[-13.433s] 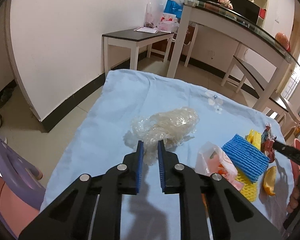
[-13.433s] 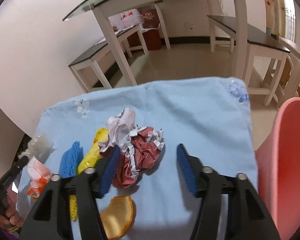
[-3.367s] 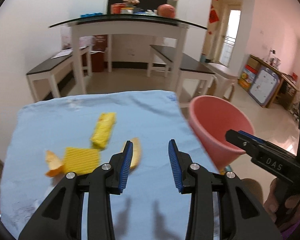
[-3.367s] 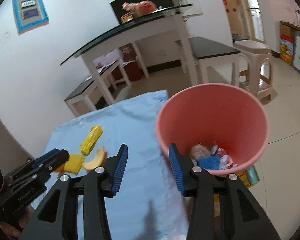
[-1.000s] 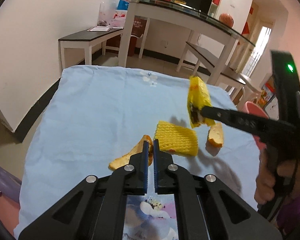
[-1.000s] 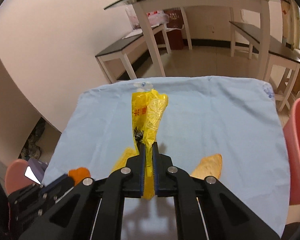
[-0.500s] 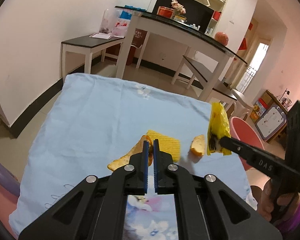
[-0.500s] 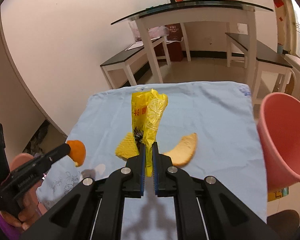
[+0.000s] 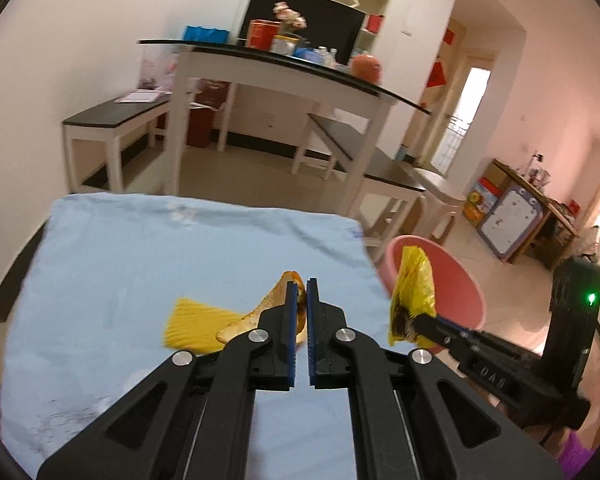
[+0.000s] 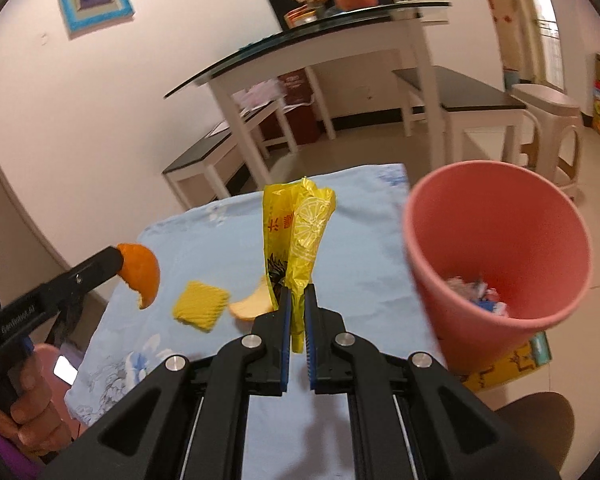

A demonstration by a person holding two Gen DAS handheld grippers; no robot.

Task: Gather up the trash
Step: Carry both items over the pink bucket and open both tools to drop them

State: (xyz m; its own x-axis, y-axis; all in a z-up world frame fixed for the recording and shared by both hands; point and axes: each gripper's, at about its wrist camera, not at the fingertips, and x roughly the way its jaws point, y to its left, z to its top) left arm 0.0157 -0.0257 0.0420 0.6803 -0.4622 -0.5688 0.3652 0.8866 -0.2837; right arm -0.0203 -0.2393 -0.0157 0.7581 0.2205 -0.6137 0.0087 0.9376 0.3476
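Both tongs are busy here: the right gripper [image 10: 296, 300] is pinched tight on a yellow wrapper [image 10: 296, 236], which stands up from between the blue pads, crinkled, with a lemon slice print and some red writing on it. From the left wrist view the same wrapper [image 9: 414, 292] sits right in front of the pink bin's [image 9: 456, 280] mouth. The left gripper [image 9: 300, 300] is clamped on a piece of orange peel [image 9: 288, 280]; in the right wrist view that peel [image 10: 140, 276] hangs in the air at the tongs' tip, over the left edge of the blue cloth [image 10: 360, 248], with the person's hand [image 10: 32, 420] on the handle at the bottom left. The bin [image 10: 496, 240] is on the right, just off the cloth's right edge, tilted toward the camera, and there's already some crumpled paper and blue bits at the bottom. Still lying on the cloth: a yellow foam net [image 10: 200, 304] and, just right of it, a pale peel slice [image 10: 252, 304], both near the middle, left of the wrapper. Far behind are a glass-top table [image 10: 320, 28] and white benches [image 10: 220, 152]
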